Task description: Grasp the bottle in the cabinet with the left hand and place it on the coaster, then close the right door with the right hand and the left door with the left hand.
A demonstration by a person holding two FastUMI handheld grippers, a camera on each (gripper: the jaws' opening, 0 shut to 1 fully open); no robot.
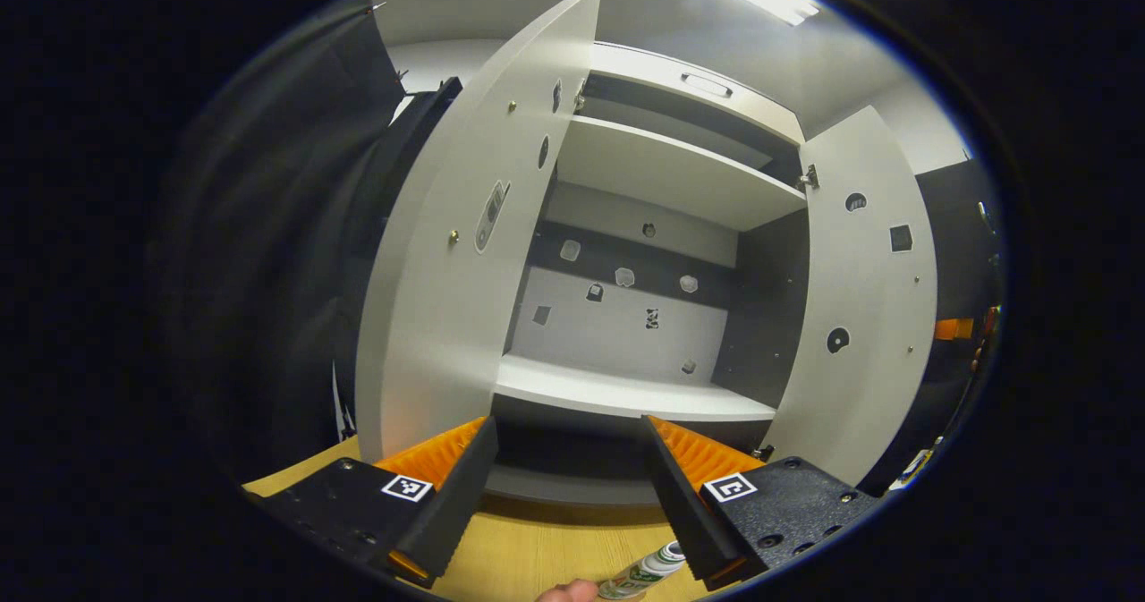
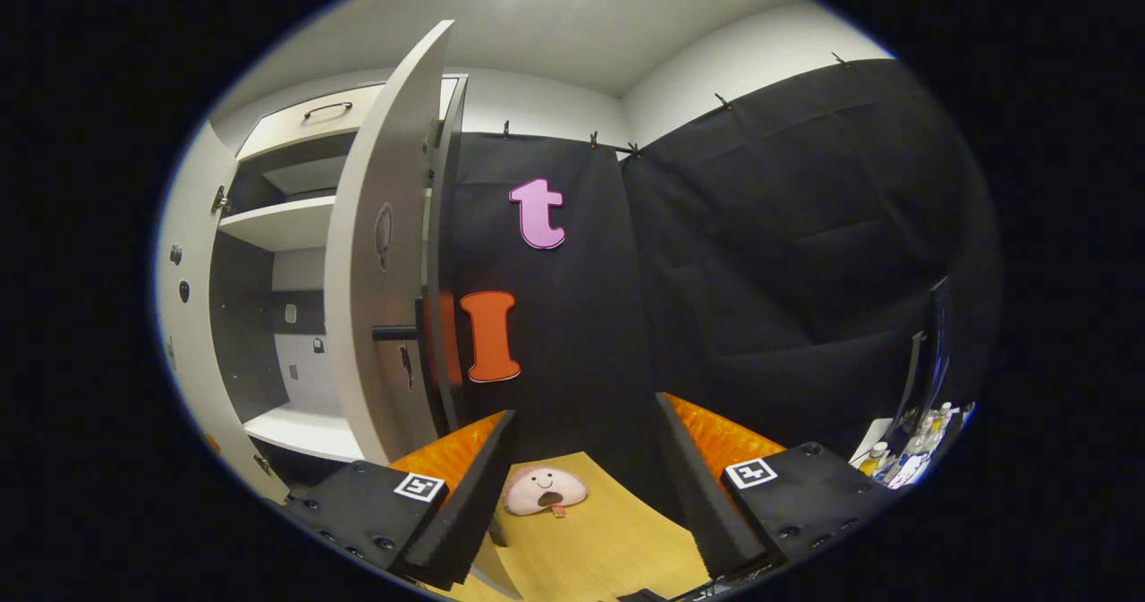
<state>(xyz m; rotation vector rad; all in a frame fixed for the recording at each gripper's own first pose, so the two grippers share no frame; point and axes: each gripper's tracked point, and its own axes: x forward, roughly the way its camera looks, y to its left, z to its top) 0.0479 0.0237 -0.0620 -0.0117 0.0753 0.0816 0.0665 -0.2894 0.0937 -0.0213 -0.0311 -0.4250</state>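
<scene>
The white cabinet (image 1: 626, 387) stands open in front of me, its lower shelf bare. Its left door (image 1: 465, 253) and right door (image 1: 859, 298) both swing wide. My left gripper (image 1: 572, 486) is open over the wooden table (image 1: 537, 548), with nothing between its fingers. The bottle (image 1: 646, 572), white-capped with a green label, shows at the bottom edge, below the gripper's right-hand finger; its base is cut off. In the right gripper view, my right gripper (image 2: 581, 495) is open and empty. It sits to the right of the right door (image 2: 385, 262) and its dark handle (image 2: 394, 332).
A fingertip (image 1: 568, 591) shows beside the bottle. A pink plush toy (image 2: 543, 489) lies on the wooden table (image 2: 608, 539) ahead of the right gripper. Several small bottles (image 2: 903, 459) stand at the far right. Black cloth walls (image 2: 760, 271) enclose the booth.
</scene>
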